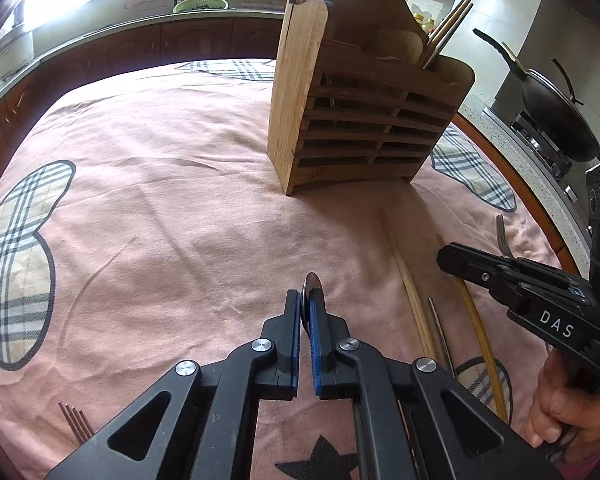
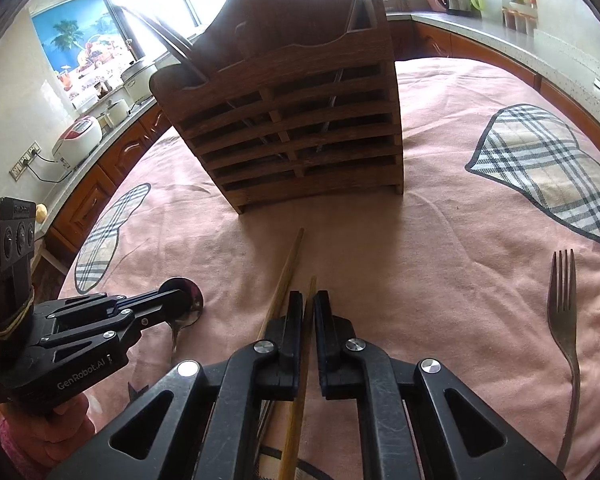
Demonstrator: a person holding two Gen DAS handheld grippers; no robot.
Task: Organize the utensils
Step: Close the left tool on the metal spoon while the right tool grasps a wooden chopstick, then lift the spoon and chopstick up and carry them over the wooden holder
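A slatted wooden utensil holder stands on the pink cloth, also in the right wrist view, with chopsticks and utensils in its compartments. My left gripper is shut on a metal spoon, bowl up; it shows in the right wrist view at the left. My right gripper is shut on a wooden chopstick low over the cloth; it shows in the left wrist view. A second chopstick lies beside it. A metal fork lies at the right.
The pink tablecloth has plaid patches. Loose chopsticks and a thin metal rod lie near the right gripper. Thin metal sticks lie at lower left. A wok sits on the stove beyond the table edge.
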